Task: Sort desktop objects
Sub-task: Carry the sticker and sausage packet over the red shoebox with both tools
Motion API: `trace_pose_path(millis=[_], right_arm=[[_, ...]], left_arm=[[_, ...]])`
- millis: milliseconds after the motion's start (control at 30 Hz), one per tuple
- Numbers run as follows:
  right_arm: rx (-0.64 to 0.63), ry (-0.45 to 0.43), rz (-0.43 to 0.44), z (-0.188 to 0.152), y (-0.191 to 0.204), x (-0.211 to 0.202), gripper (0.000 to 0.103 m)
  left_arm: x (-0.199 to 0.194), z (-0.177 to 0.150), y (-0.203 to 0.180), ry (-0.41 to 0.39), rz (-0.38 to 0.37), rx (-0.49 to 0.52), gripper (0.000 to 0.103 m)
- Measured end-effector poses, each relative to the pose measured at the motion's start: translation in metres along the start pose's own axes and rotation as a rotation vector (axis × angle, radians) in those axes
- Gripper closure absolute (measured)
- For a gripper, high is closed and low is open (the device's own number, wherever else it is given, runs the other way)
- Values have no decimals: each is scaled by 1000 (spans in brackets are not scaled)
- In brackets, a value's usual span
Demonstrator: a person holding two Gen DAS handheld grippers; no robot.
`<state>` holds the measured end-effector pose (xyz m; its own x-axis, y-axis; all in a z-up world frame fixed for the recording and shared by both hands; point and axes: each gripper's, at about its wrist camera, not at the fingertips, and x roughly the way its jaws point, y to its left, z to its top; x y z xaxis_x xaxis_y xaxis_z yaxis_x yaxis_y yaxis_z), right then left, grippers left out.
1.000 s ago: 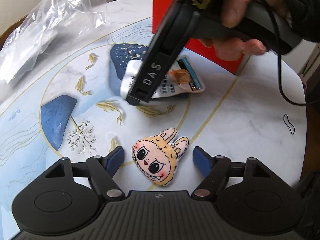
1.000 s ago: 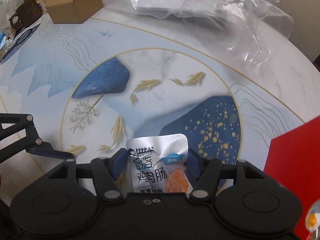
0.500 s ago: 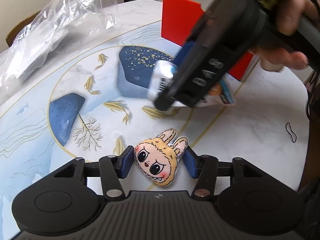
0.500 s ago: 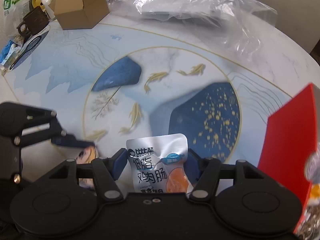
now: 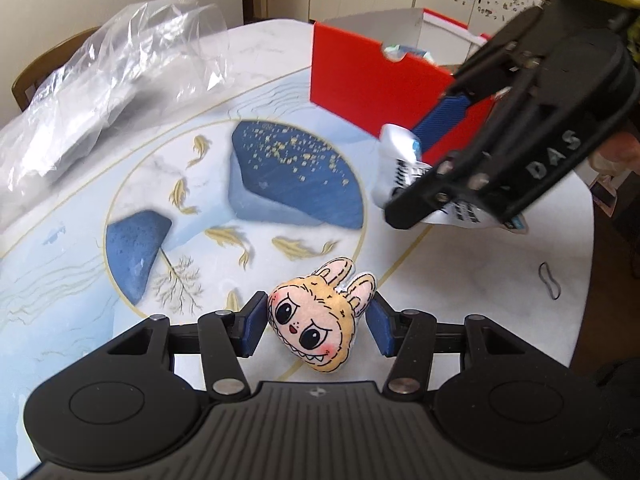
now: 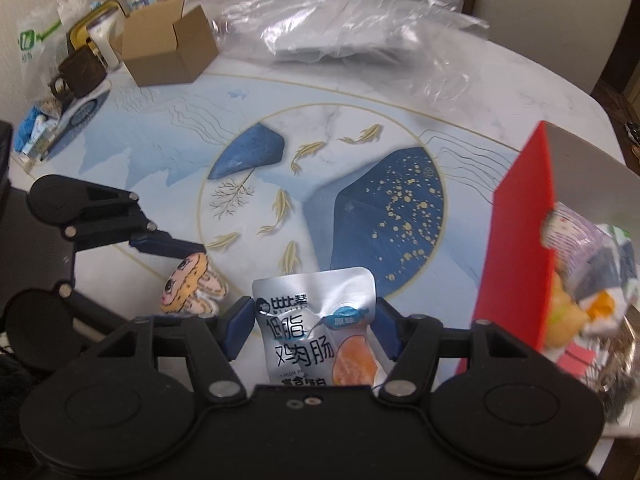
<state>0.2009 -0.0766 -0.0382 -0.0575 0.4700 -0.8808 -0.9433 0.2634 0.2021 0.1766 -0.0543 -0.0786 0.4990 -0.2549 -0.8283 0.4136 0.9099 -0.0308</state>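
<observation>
Sorting partway done: red box (image 6: 516, 248) already holding several packets; silver snack pouch (image 6: 316, 332) pinched in right gripper (image 6: 314, 330) beside it, undelivered; plush face toy (image 5: 320, 326) on table, bracketed by spread left gripper (image 5: 316, 326), ungrasped.

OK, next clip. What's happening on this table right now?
A person is sorting small items with two handheld grippers. The right gripper is shut on a silver snack pouch, held above the table beside the open red box, which already holds other packets. The left gripper is low over the table with its fingers on either side of a plush bunny-eared face toy; the near finger seems to touch it, the far one shows a small gap, so the toy is not clearly gripped yet.
</observation>
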Motion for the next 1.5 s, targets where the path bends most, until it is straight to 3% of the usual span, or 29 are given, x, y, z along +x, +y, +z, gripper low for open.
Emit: trace_pose_path(millis=[633,1100,1500], right_arm=[[96,-70,-66,-54,-56,-88,41],[107,-116,-136,-77,-131,-126,41],[109,-166,-173,-64,-197,-133,41]], left_arm=[[-34,56,-51,-86,-46,69,51],[-11,124,-116,-128,-51,178,51],[24,183,-149,-112,-33,239,51]])
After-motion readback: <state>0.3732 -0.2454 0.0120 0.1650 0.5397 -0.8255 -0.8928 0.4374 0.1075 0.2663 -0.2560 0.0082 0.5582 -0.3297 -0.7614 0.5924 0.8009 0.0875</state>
